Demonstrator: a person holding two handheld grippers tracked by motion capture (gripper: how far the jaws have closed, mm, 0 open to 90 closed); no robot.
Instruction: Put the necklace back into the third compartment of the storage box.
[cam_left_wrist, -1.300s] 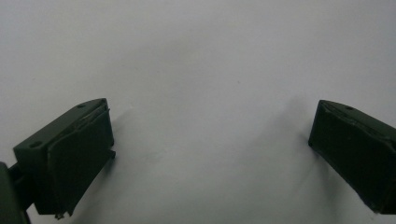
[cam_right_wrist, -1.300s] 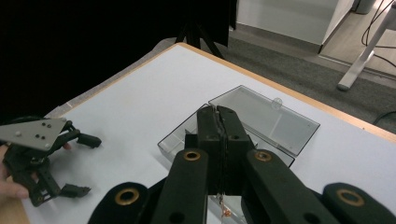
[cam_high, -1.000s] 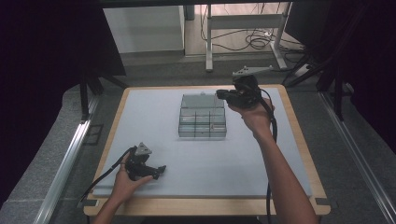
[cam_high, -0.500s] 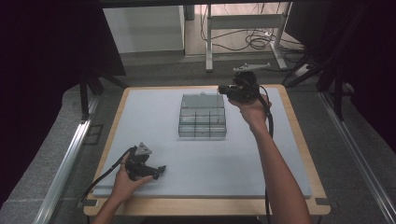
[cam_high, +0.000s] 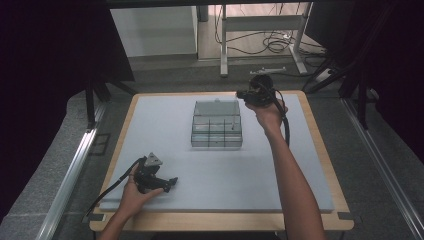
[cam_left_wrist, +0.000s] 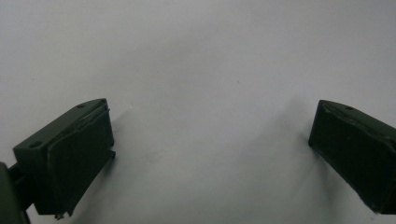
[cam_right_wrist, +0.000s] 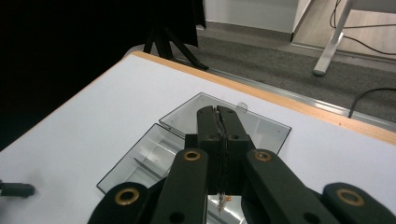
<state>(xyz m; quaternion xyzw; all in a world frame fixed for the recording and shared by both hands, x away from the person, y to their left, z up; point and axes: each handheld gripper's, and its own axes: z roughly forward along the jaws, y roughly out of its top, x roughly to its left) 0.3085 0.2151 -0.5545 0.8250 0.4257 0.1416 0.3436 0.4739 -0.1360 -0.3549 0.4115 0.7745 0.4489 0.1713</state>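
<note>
From above, the clear compartment box (cam_high: 216, 125) stands on the grey mat (cam_high: 170, 130), its lid open toward the far edge. Right gripper (cam_high: 246, 94) hangs just beside the box's far right corner; left gripper (cam_high: 172, 183) rests near the front left, well apart from it. Along the left gripper (cam_left_wrist: 210, 140), the jaws are spread over bare mat. Along the right gripper (cam_right_wrist: 217, 114), the jaws are pressed together above the open lid (cam_right_wrist: 261, 123), and something small and orange seems pinched low between them.
</note>
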